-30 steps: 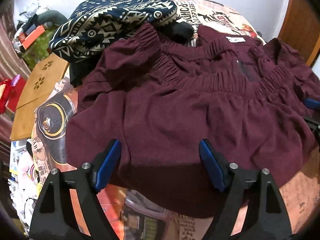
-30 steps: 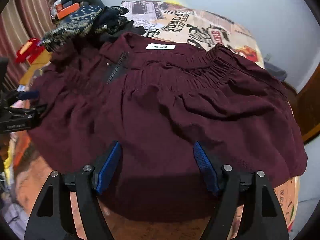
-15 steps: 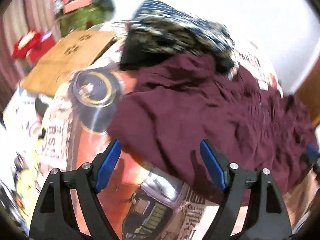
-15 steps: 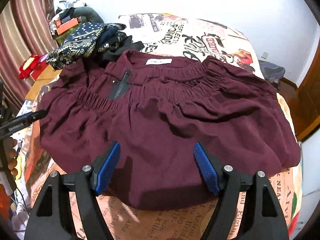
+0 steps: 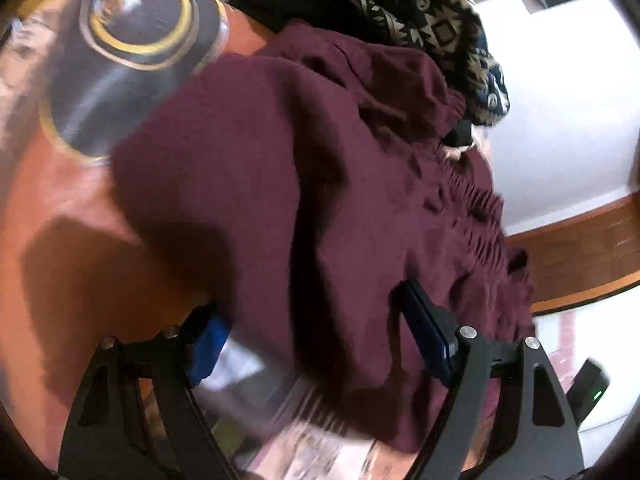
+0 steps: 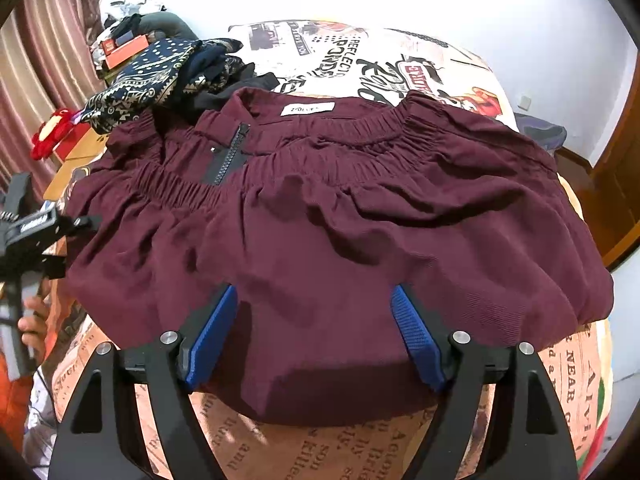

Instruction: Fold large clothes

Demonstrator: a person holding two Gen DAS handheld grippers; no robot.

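Observation:
A large maroon garment (image 6: pixel 340 232) with an elastic waistband, a dark zip and a white label lies spread on a printed bedsheet (image 6: pixel 400 56). My right gripper (image 6: pixel 312 336) is open, its blue pads over the garment's near hem, holding nothing. My left gripper (image 5: pixel 316 344) is open and tilted, low over the garment's left edge (image 5: pixel 280 200); that view is blurred. The left gripper also shows at the left edge of the right wrist view (image 6: pixel 36 236), beside the garment.
A pile of navy patterned clothes (image 6: pixel 168 72) lies behind the garment at the back left. A red toy (image 6: pixel 52 132) and cardboard sit beside the bed on the left. A wooden door (image 6: pixel 624 184) is on the right.
My left gripper has swung down and tilted close to the garment's left edge. My right gripper has pulled back and up, so more of the garment shows. The garment lies as before.

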